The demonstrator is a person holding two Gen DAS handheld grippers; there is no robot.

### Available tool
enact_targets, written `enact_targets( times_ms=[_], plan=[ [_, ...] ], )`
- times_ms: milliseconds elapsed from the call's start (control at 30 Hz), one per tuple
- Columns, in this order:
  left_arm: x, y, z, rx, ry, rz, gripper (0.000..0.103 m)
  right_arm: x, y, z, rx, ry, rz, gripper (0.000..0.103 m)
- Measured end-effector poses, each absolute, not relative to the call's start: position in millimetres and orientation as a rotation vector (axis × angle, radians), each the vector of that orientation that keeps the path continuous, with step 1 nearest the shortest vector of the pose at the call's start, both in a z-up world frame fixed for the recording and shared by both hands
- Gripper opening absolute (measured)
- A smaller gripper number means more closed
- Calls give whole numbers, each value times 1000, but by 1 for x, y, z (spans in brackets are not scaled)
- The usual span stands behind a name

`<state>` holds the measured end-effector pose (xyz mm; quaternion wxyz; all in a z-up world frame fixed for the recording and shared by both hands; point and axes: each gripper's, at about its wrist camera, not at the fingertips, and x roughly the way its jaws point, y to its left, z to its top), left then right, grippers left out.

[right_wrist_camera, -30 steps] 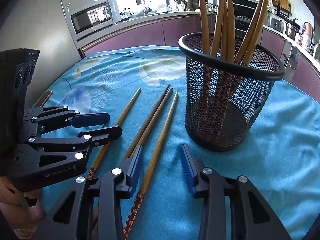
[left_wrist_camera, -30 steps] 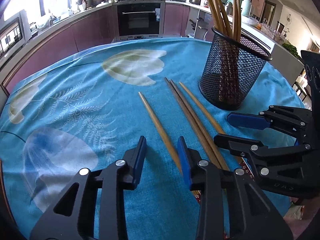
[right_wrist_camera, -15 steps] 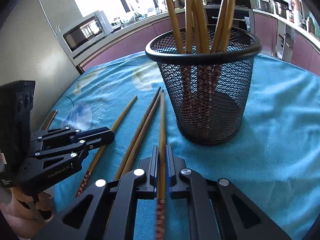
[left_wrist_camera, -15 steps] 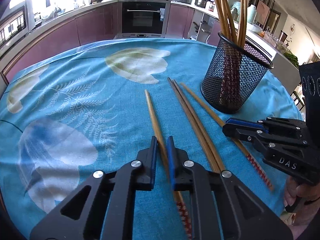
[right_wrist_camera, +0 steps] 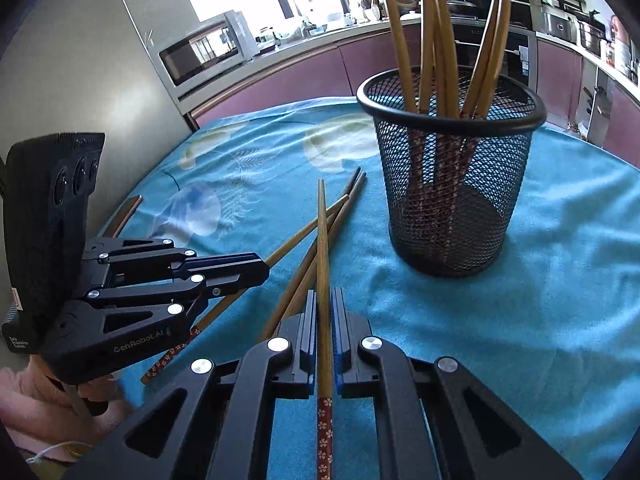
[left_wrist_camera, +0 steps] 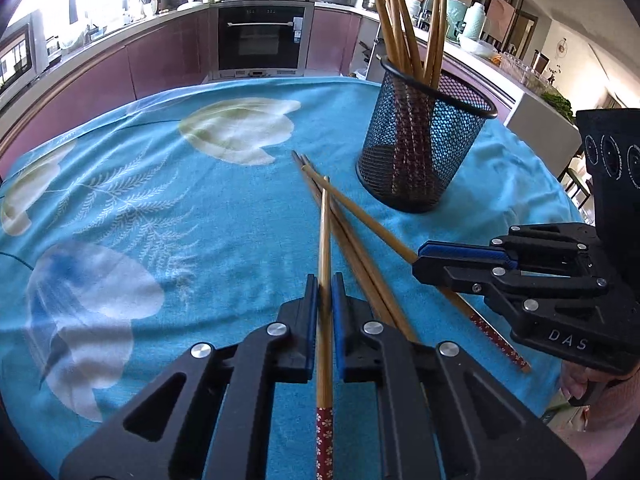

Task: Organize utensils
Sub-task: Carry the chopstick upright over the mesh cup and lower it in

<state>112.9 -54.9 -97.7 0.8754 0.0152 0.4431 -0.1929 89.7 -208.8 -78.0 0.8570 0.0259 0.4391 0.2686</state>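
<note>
My left gripper (left_wrist_camera: 325, 278) is shut on a bamboo chopstick (left_wrist_camera: 325, 232) with a red flowered end, its tip raised over the cloth. Seen from the left wrist, my right gripper (left_wrist_camera: 419, 259) is shut on a second chopstick (left_wrist_camera: 360, 210) that crosses the first. In the right wrist view the right gripper (right_wrist_camera: 325, 296) clamps its chopstick (right_wrist_camera: 322, 240), and the left gripper (right_wrist_camera: 264, 268) holds the other chopstick (right_wrist_camera: 304, 232). Two more chopsticks (left_wrist_camera: 362, 268) (right_wrist_camera: 352, 192) lie side by side on the cloth under them. A black mesh holder (left_wrist_camera: 424, 152) (right_wrist_camera: 452, 184) with several chopsticks stands beyond.
A blue flowered tablecloth (left_wrist_camera: 160, 208) covers the round table. Kitchen counters, an oven (left_wrist_camera: 260, 36) and a microwave (right_wrist_camera: 208, 52) lie beyond the table edge. A hand (right_wrist_camera: 24, 396) grips the left tool at the near left edge.
Both grippers went from open to shut, each on one chopstick. The two held chopsticks have lifted and swung so they cross above the pair lying on the cloth.
</note>
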Motion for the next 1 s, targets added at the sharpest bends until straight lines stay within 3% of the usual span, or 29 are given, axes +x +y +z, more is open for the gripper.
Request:
enact_targets(
  times_ms=[533, 1000],
  plan=[
    [121, -54, -104, 39, 940, -406, 8, 96, -201, -88, -1, 935, 532, 9],
    [119, -53, -101, 29, 928, -400, 8, 90, -207, -80, 22, 907, 539, 6]
  ],
)
